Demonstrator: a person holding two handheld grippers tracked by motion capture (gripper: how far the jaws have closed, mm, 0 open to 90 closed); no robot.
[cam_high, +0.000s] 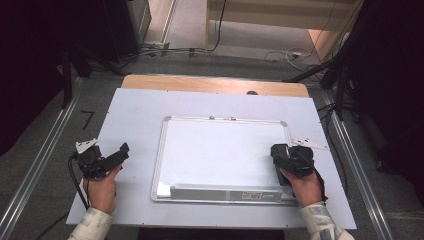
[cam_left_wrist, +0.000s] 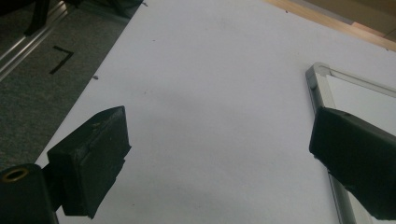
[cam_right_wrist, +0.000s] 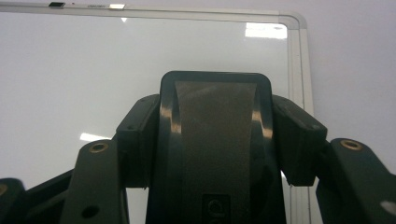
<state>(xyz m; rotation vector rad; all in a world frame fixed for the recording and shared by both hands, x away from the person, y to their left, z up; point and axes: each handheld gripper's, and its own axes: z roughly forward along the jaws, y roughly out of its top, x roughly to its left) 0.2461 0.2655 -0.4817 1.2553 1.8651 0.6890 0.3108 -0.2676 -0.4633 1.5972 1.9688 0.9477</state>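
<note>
eraser (cam_right_wrist: 215, 144) in right gripper (cam_right_wrist: 215, 140), over whiteboard (cam_right_wrist: 93, 70)

Overhead camera looks down; both gripper cameras closely share the whiteboard (cam_high: 225, 150).

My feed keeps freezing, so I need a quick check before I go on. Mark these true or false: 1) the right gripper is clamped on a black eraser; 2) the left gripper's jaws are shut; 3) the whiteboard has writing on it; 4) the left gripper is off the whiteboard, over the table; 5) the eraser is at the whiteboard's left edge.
1) True: the right gripper has both jaws pressed on the black eraser.
2) False: the left gripper stands wide open with nothing between the jaws.
3) False: the whiteboard looks blank.
4) True: it sits left of the frame, over the table.
5) False: the eraser is near the right edge.
</note>
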